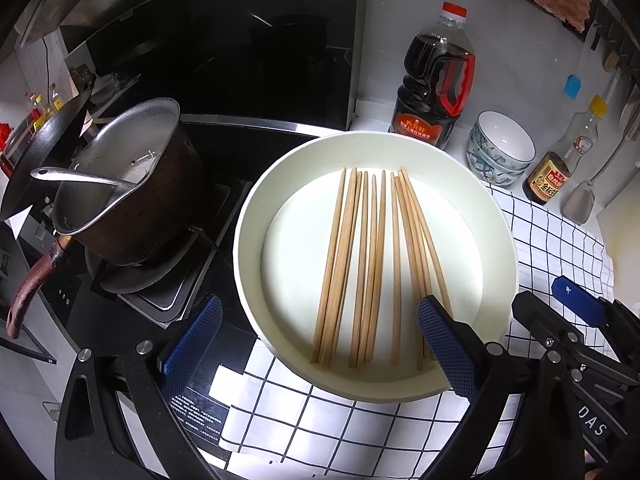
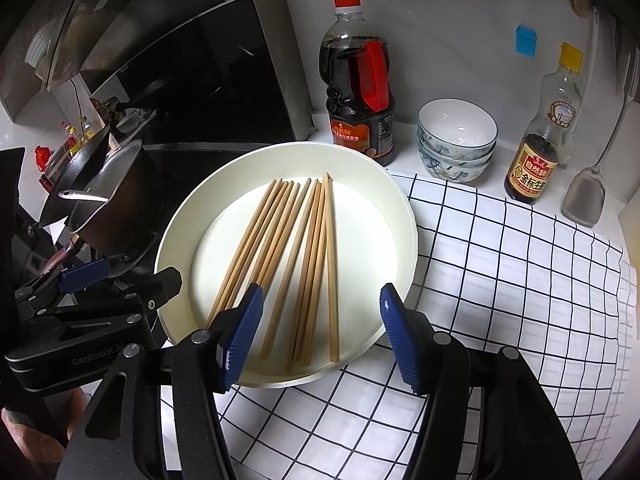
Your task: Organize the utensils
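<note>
Several wooden chopsticks (image 1: 372, 264) lie side by side in a round white dish (image 1: 506, 236) on a checked cloth. They also show in the right wrist view (image 2: 292, 260), in the same dish (image 2: 406, 216). My left gripper (image 1: 320, 340) is open and empty, its jaws spread wide over the dish's near rim, one on each side of the chopstick ends. My right gripper (image 2: 322, 332) is open and empty, hovering over the near ends of the chopsticks. The right gripper's body shows at the right edge of the left wrist view (image 1: 576, 320).
A saucepan with a ladle (image 1: 124, 184) sits on the stove at left. Behind the dish stand a large soy sauce bottle (image 2: 360, 88), stacked bowls (image 2: 456, 140), a small sauce bottle (image 2: 540, 140) and a metal spatula (image 2: 584, 196). The checked cloth (image 2: 500, 280) covers the counter.
</note>
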